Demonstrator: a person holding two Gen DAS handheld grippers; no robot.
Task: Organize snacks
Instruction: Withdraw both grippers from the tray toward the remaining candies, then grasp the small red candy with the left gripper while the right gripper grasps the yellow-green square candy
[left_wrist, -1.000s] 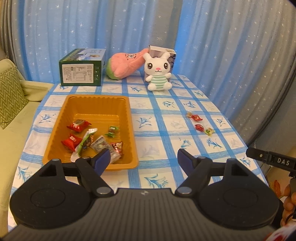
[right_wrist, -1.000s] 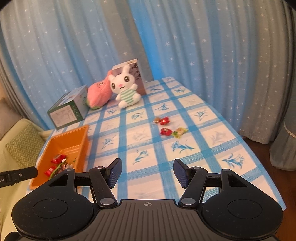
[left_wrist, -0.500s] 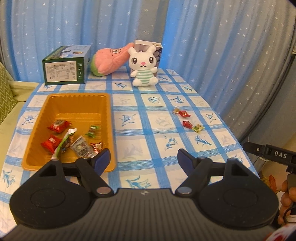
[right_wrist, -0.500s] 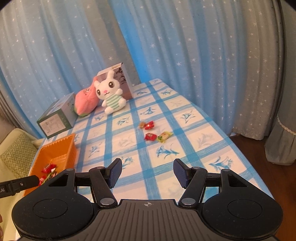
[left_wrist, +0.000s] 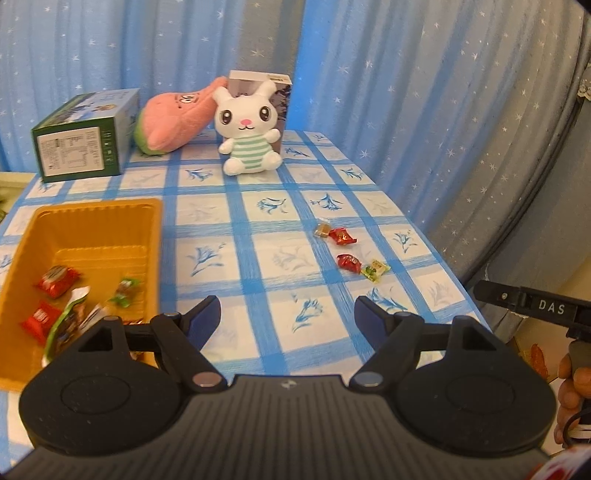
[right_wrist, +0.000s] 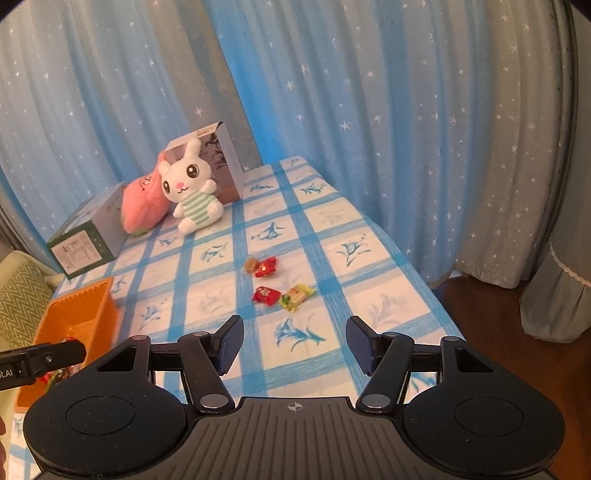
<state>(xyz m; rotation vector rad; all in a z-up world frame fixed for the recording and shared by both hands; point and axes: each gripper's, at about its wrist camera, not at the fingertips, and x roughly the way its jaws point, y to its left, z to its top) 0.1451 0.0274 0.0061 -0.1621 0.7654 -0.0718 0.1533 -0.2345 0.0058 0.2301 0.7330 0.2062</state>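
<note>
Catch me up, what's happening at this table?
A person with two handheld grippers is sorting snacks into the orange tray, which already holds several. Both the left gripper and right gripper are empty, jaws open. Four wrapped candies remain on the tablecloth: two red ones, a yellow-green one and a small brown one.

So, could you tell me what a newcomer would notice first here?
Probably the white plush rabbit sitting at the far end of the checked blue table, beside a pink plush. Next, the orange tray of snacks at left, and four loose candies on the cloth.
</note>
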